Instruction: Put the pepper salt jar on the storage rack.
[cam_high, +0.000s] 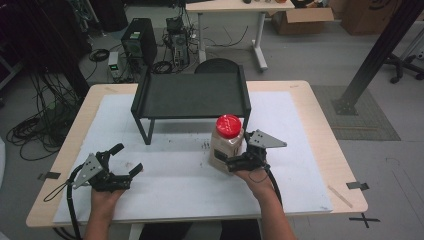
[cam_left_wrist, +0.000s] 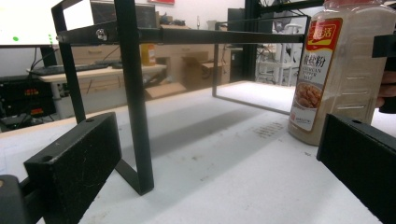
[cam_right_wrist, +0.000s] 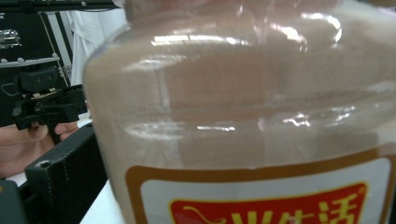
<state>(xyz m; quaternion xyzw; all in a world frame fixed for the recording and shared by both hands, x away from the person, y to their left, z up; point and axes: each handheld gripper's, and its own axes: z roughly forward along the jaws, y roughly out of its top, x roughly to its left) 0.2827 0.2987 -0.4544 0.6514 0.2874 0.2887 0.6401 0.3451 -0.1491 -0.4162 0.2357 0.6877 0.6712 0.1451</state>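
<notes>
Right claw (cam_high: 234, 161) clamped on spice jar (cam_high: 226, 145), far jaw hidden, left claw (cam_high: 125, 162) spread wide

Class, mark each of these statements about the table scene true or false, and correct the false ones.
1. The jar has a red lid. True.
2. The jar stands on top of the black shelf. False: it stands on the white mat, in front of the shelf.
3. The left gripper is open and holds nothing. True.
4. The right gripper is far from the jar. False: it is at the jar's lower side.
5. The jar holds a blue liquid. False: its contents are a pale brown powder.
</notes>
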